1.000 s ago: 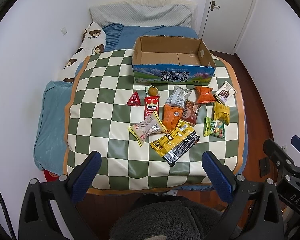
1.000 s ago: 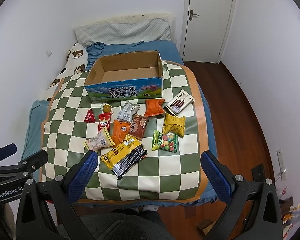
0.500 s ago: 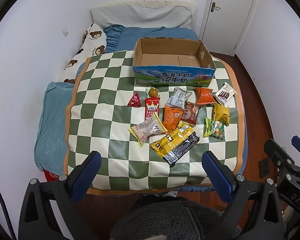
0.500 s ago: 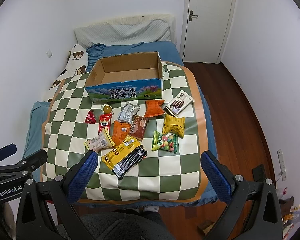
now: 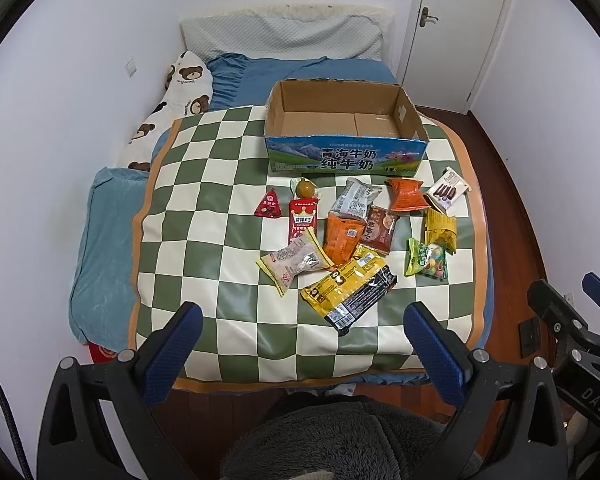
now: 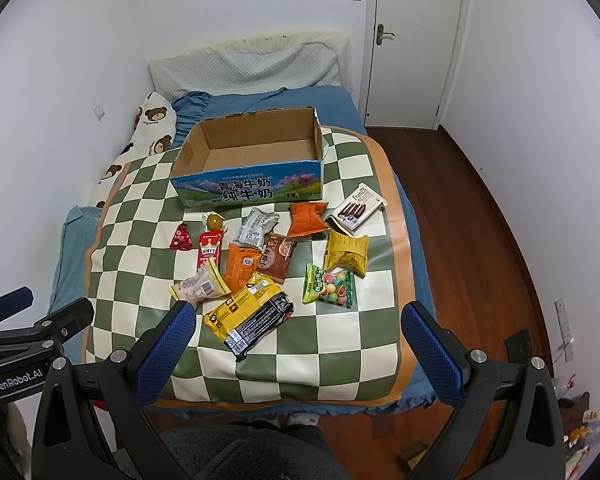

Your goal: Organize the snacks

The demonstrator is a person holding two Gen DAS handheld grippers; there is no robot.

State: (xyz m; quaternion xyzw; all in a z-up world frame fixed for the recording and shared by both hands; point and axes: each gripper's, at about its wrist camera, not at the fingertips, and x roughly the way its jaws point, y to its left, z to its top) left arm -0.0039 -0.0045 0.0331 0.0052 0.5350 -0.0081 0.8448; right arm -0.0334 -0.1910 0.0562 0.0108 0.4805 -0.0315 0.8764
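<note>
An empty cardboard milk box [image 5: 344,128] [image 6: 252,160] stands open at the far side of a green-and-white checked mat [image 5: 204,216] [image 6: 140,208] on the bed. In front of it lie several snack packets: a large yellow-and-black bag [image 5: 348,290] [image 6: 250,316], a green candy bag [image 5: 426,262] [image 6: 330,284], an orange packet [image 5: 406,200] [image 6: 306,219], a red triangular packet [image 5: 269,209] [image 6: 181,237]. My left gripper [image 5: 300,334] and right gripper [image 6: 296,332] are both open, held above the near edge of the bed, with nothing between the fingers.
A bear-print pillow [image 5: 180,100] and blue bedding [image 5: 104,248] lie left of the mat. A white door [image 6: 416,40] and wood floor [image 6: 480,240] are to the right. Dark fleece clothing [image 5: 340,440] of the person fills the bottom of both views.
Both views have shifted slightly, so the bed and snacks sit a little lower in frame. No snack has moved and both grippers stay open.
</note>
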